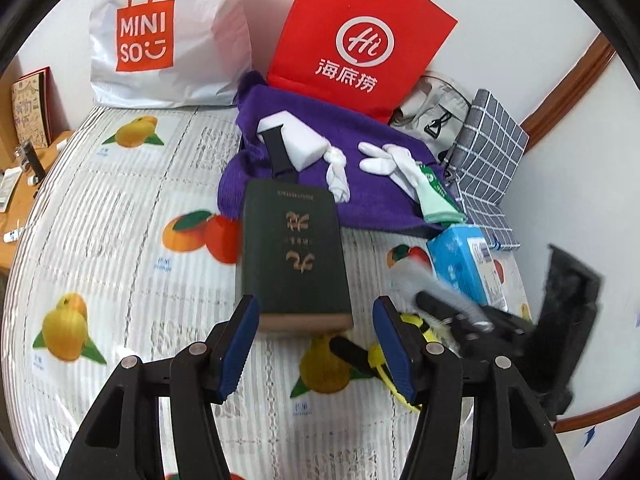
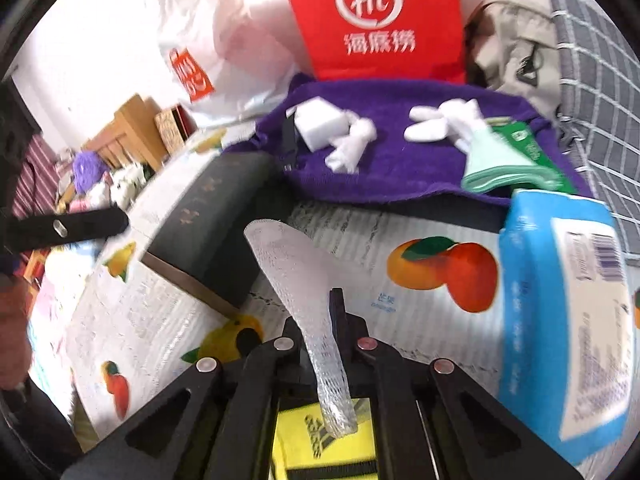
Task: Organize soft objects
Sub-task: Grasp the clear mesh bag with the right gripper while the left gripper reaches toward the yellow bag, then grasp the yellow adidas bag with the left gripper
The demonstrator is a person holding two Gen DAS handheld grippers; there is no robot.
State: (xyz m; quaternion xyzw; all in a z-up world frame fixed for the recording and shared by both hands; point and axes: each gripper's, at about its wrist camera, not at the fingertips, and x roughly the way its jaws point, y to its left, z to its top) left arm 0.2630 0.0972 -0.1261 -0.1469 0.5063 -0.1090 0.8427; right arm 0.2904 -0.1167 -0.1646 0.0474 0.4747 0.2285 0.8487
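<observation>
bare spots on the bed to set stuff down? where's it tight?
Free: fruit-print mat left of the dark book, below the Miniso bag. Smaller patch between book and blue tissue pack. Crowded: purple towel and the bags behind it.

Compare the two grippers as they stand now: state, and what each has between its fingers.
The left gripper is open, blue-padded fingers apart and empty; the right gripper is shut on a white foam net sleeve. The left gripper points at a dark green book; the right gripper sits above a yellow strap. Both are black two-finger tools over the fruit-print bed cover.
</observation>
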